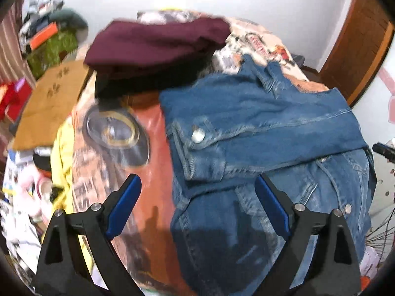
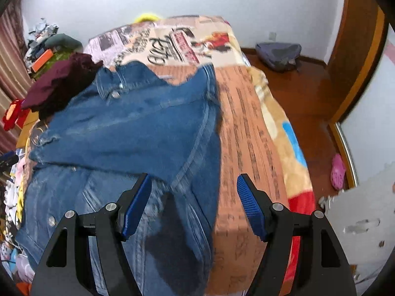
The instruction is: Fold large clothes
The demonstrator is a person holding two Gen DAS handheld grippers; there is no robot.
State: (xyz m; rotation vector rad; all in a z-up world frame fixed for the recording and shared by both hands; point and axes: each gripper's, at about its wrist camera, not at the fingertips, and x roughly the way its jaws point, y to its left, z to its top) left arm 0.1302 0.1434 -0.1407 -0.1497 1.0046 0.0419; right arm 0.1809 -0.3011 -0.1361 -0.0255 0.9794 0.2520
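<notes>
Claws [image 1: 197, 192] [image 2: 193, 187] spread above denim jacket [image 1: 266, 133] [image 2: 138, 128].

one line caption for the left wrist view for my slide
Open left gripper hovers over a partly folded denim jacket on the bed, maroon garment behind.

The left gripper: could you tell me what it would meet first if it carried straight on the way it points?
Probably the denim jacket: the open left gripper points at its folded sleeve cuff, at the jacket's edge on the printed bedspread. Depth is unclear, so height above the cloth is uncertain.
</notes>
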